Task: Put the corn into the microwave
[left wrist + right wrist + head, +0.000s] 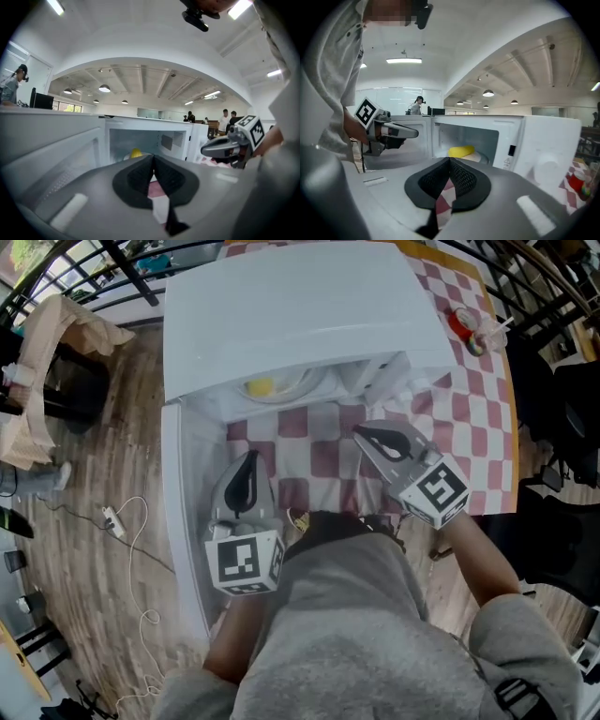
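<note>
The corn (260, 386) already lies inside the microwave (300, 306), on the white plate (305, 385) toward the left of the cavity. What remains, as I judge it, is the door (183, 521), which stands swung wide to the left. The left hand-held gripper (250, 459) hovers in front of the opening, just beside the door's inner face, its jaws pressed together on nothing. The right hand-held gripper (362, 432) sits near the right part of the opening, above the checked cloth (469, 418), its jaws likewise together and empty.

The likeliest trouble comes from closing the door. Pushed with a shut, rounded tip, the door could slip off the jaws and swing only partway, or bounce back without latching. A hard shove might slide the whole microwave across the cloth, and the jolt could roll the corn off the plate toward the opening. The right hand-held gripper is close enough to the opening that it could get in the door's way if it lingers there.
</note>
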`<move>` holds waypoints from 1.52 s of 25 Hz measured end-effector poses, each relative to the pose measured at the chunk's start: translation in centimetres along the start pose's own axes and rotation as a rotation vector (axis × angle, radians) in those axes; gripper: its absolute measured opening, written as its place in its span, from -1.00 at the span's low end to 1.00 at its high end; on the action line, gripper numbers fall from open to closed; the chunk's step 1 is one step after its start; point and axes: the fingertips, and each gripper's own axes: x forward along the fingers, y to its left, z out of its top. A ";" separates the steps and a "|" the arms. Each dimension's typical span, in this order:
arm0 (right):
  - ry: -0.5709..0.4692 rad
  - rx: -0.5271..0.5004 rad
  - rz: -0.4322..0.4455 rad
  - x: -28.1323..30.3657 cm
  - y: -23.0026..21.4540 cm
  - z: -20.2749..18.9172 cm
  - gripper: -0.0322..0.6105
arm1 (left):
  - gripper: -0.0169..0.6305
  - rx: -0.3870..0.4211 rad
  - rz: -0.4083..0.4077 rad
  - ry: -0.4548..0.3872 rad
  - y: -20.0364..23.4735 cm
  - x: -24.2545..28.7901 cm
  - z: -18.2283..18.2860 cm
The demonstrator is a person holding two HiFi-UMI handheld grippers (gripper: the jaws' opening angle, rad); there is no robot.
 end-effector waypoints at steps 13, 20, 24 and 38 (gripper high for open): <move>-0.052 0.182 -0.262 -8.8 -2.5 0.5 -0.89 | -0.92 0.023 -0.015 -0.041 -4.8 -3.5 0.8; 0.006 0.145 -0.311 -13.4 -2.1 -0.4 -0.90 | -0.92 0.017 0.011 -0.052 -10.0 -6.9 1.0; -0.022 0.128 -0.301 -16.4 -1.2 -0.8 -0.90 | -0.92 0.018 0.038 -0.051 -13.1 -9.0 0.2; -0.074 0.119 -0.252 -25.8 1.8 -3.0 -0.90 | -0.92 0.029 0.131 -0.045 -20.4 -17.1 -2.7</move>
